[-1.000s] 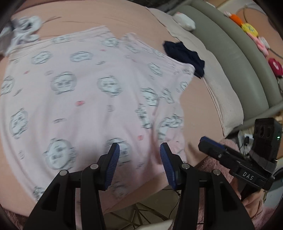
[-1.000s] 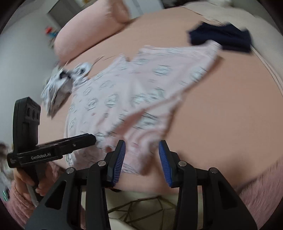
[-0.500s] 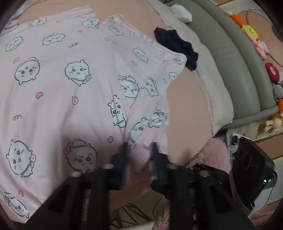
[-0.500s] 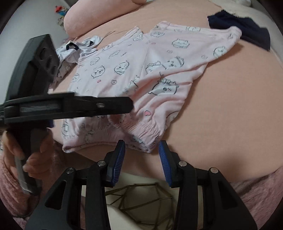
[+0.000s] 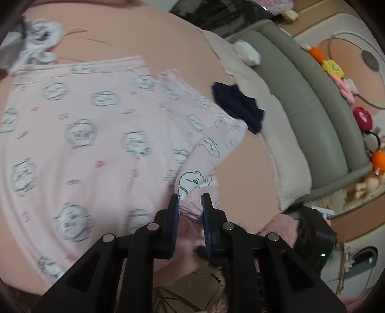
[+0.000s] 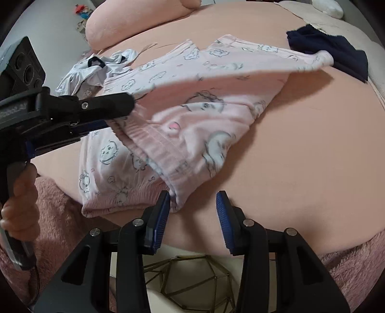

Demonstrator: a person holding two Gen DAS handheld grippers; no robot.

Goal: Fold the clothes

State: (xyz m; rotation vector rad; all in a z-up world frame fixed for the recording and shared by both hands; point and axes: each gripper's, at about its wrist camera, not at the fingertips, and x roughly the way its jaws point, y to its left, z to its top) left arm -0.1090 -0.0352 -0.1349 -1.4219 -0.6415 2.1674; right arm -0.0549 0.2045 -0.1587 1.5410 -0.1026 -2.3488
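Observation:
Pink pyjama shorts (image 5: 96, 144) with a cartoon print lie spread on the peach bed sheet (image 5: 144, 36). My left gripper (image 5: 190, 199) is closing, its pads pressing on the ribbed waistband, and holds that corner lifted off the bed. In the right wrist view the left gripper (image 6: 120, 106) comes in from the left, with the waistband (image 6: 154, 149) hanging from it in a slanting fold of the shorts (image 6: 216, 108). My right gripper (image 6: 192, 199) is open at the bed's near edge. The waistband's low end hangs at its left finger, not pinched.
A navy garment (image 5: 238, 108) (image 6: 332, 48) lies beyond the shorts' far corner. A crumpled pale garment (image 5: 33, 50) (image 6: 96, 67) sits at their other end. A grey padded bed frame (image 5: 312, 108) with plush toys (image 5: 334, 69) runs along the right. A pink pillow (image 6: 134, 21) lies at the back.
My left gripper dropped onto the waistband, closed on it and rose, pulling that corner up off the bed. The right gripper stayed open and shifted slightly along the bed edge.

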